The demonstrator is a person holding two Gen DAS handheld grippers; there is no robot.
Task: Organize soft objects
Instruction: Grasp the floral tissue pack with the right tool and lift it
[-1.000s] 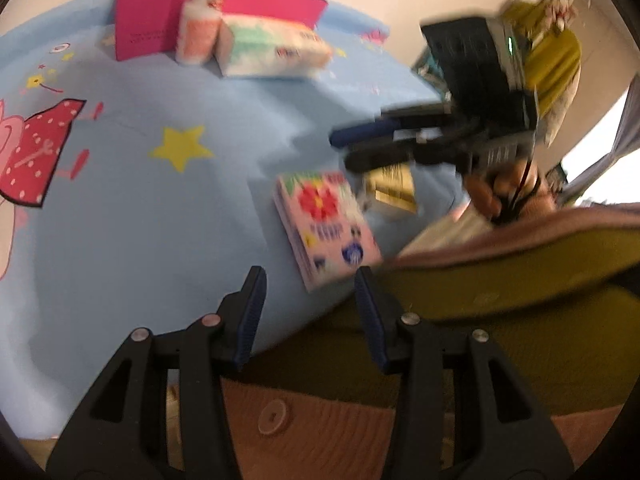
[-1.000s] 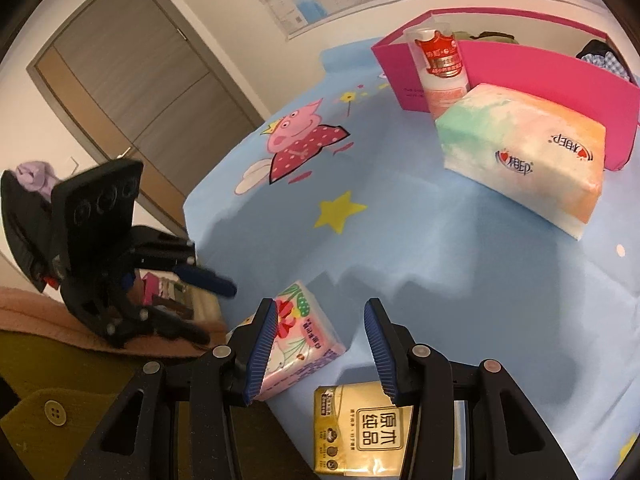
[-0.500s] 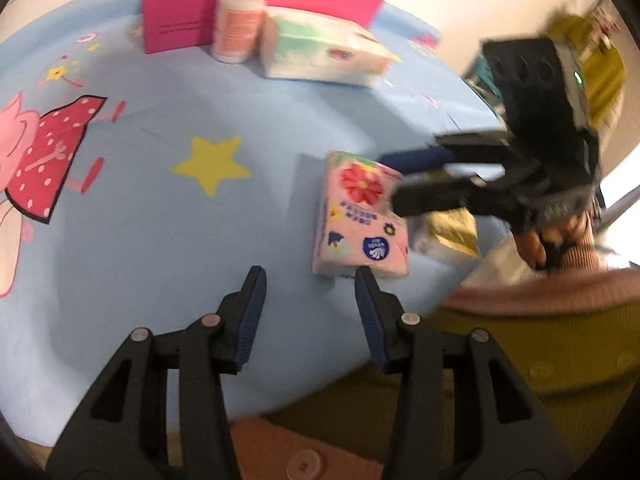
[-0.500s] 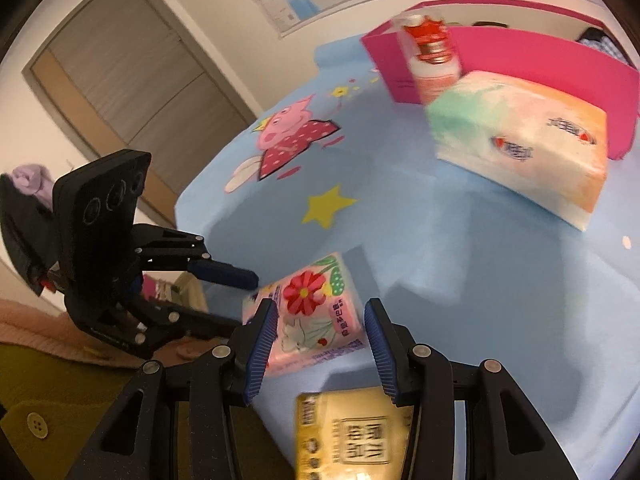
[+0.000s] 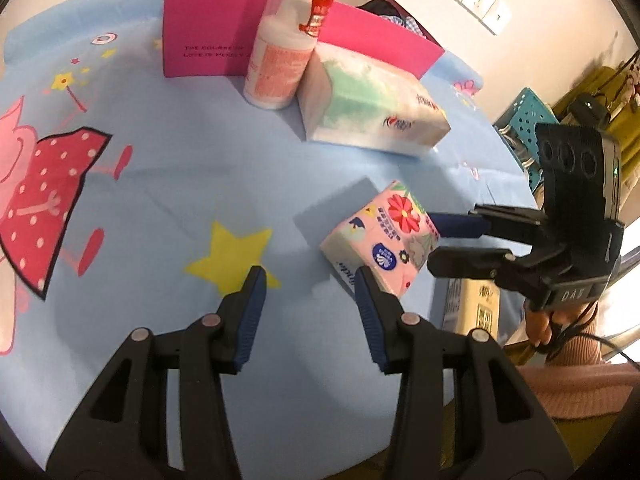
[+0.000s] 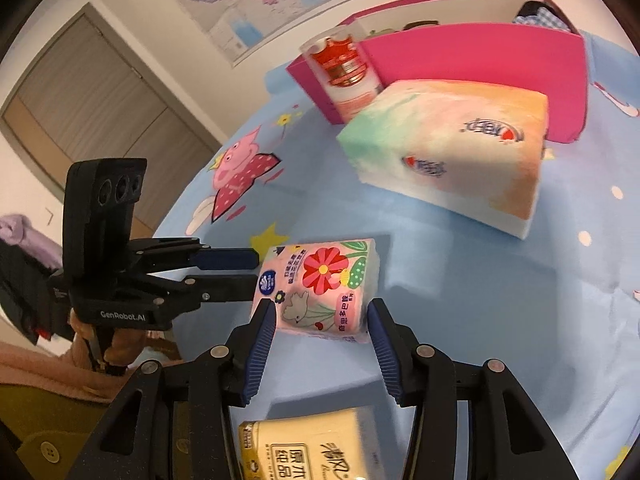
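A pink flowered tissue pack (image 5: 380, 236) (image 6: 320, 284) lies on the blue sheet near its front edge. My right gripper (image 6: 322, 316) is open, its jaws standing on either side of the pack's near end; in the left wrist view it (image 5: 434, 240) reaches the pack from the right. My left gripper (image 5: 310, 284) is open and empty, just left of the pack; in the right wrist view it (image 6: 256, 270) points at the pack's left end. A yellow tissue pack (image 6: 312, 448) lies below my right gripper. A large pastel tissue pack (image 5: 368, 112) (image 6: 452, 152) lies further back.
A pink open box (image 5: 208, 52) (image 6: 480, 56) stands at the back with clothes inside. A lotion bottle (image 5: 284, 56) (image 6: 348, 76) stands against it, beside the large pack. The sheet (image 5: 160, 184) drops off at the front and right. A blue basket (image 5: 528, 120) is beyond the bed.
Both grippers have moved forward over the sheet and closed in on the pink pack. My right gripper's jaws now flank it. The pack looks turned on the sheet.
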